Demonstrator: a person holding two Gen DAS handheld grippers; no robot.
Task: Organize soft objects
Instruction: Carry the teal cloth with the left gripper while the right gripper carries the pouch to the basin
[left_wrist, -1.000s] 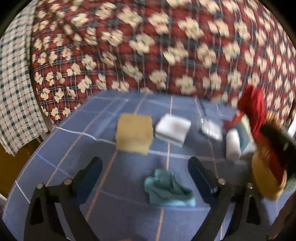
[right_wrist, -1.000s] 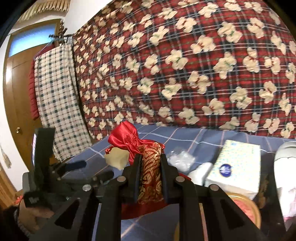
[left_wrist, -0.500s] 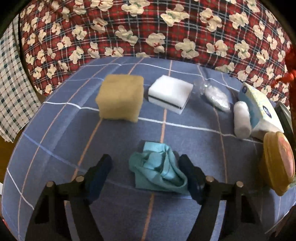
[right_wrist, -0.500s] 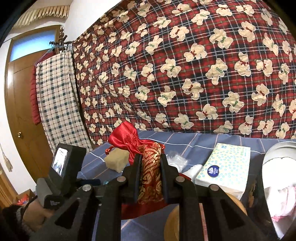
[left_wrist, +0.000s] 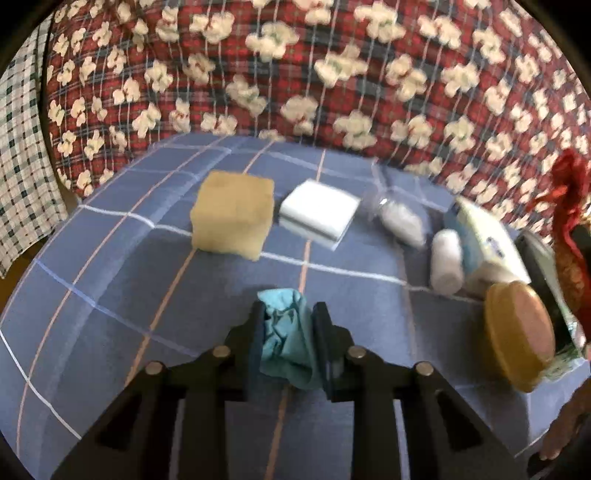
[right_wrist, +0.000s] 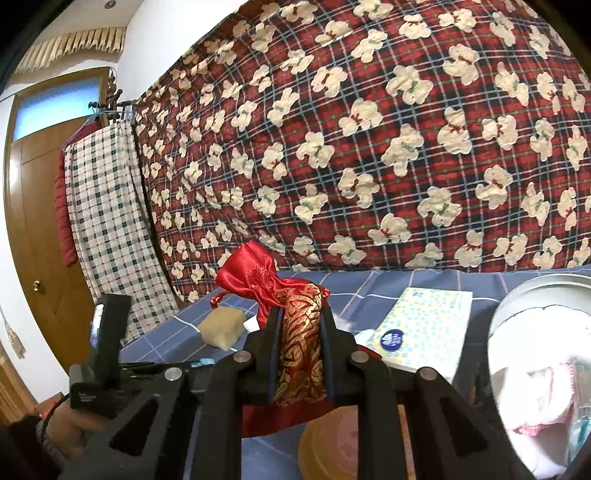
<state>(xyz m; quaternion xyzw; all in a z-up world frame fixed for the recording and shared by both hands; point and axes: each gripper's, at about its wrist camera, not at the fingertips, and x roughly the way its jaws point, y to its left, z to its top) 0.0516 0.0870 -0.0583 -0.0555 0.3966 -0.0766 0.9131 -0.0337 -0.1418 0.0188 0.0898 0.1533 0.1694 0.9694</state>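
Observation:
My left gripper (left_wrist: 288, 325) is shut on a crumpled teal cloth (left_wrist: 286, 343) that lies on the blue checked bedsheet (left_wrist: 110, 295). My right gripper (right_wrist: 299, 328) is shut on a red and gold satin drawstring pouch (right_wrist: 295, 314) and holds it above the bed; the pouch also shows at the right edge of the left wrist view (left_wrist: 569, 240). A white bin (right_wrist: 517, 332) holding white and pink cloth (right_wrist: 543, 387) stands at the right in the right wrist view.
On the sheet lie a yellow sponge (left_wrist: 232, 218), a white sponge (left_wrist: 319, 214), a clear plastic bag (left_wrist: 400, 218), a white roll (left_wrist: 445, 262), a tissue pack (left_wrist: 484, 243) and a round yellow puff (left_wrist: 517, 332). A red bear-print quilt (left_wrist: 295, 74) rises behind.
My left gripper has closed its fingers on the teal cloth, which lay between open fingers before. My right gripper has kept hold of the pouch and shifted slightly towards the white bin.

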